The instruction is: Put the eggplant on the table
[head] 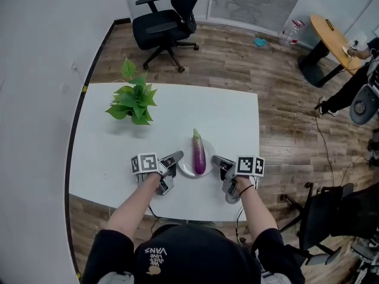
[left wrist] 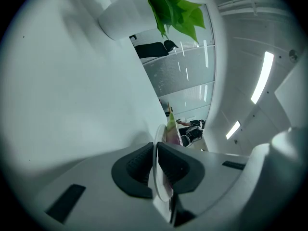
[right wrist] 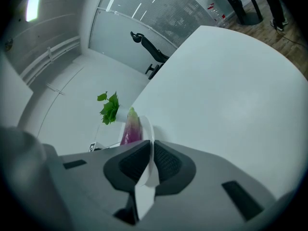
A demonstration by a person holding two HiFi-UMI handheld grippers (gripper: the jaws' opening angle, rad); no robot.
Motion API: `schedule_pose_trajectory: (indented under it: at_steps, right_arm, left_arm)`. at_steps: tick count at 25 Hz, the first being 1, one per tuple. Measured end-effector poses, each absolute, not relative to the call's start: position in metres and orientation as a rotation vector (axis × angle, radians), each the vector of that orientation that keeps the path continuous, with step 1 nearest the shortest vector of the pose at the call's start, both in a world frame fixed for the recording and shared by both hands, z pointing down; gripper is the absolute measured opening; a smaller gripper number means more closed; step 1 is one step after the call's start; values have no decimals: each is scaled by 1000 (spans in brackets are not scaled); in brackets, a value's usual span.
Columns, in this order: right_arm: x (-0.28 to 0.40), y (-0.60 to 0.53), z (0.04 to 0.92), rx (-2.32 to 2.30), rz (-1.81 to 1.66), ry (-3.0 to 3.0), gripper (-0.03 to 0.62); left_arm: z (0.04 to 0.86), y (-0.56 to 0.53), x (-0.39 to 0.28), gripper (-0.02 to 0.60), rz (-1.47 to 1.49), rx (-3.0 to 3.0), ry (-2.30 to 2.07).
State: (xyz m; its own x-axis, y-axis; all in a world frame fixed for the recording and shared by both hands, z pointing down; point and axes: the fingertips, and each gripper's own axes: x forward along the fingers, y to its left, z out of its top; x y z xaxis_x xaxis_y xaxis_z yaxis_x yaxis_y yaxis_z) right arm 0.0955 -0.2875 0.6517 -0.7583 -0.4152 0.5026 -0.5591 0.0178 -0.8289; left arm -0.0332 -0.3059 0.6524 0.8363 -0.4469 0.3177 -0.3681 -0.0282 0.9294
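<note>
A purple eggplant (head: 199, 152) with a green stem lies on a small white plate (head: 187, 170) over the near middle of the white table (head: 112, 152). My left gripper (head: 176, 157) is shut on the plate's left rim, and my right gripper (head: 217, 160) is shut on its right rim. In the left gripper view the thin plate (left wrist: 156, 177) stands edge-on between the dark pads of the left gripper (left wrist: 155, 165), with the eggplant (left wrist: 170, 129) beyond. The right gripper view shows the right gripper (right wrist: 151, 160) pinching the plate (right wrist: 146, 129) beside the eggplant (right wrist: 129, 129).
A potted green plant (head: 134, 98) stands on the table's far left. Behind the table is a black office chair (head: 169, 18). A round wooden table (head: 333, 37) and a person (head: 349, 87) are at the far right, and another chair (head: 323, 215) is at the near right.
</note>
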Motion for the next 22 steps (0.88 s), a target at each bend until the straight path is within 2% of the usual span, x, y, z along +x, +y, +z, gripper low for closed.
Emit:
schedule_pose_trajectory:
  at_steps: [16, 19, 22]
  right_arm:
    - [102, -288, 679, 1069, 1837, -2027, 37]
    - [102, -289, 682, 1073, 1805, -2010, 37]
    - [102, -290, 681, 1071, 1792, -2010, 37]
  left_arm:
    - [667, -304, -26, 34, 39, 1517, -616]
    - [668, -304, -26, 58, 45, 1508, -627]
    - [666, -305, -26, 109, 78, 1517, -643]
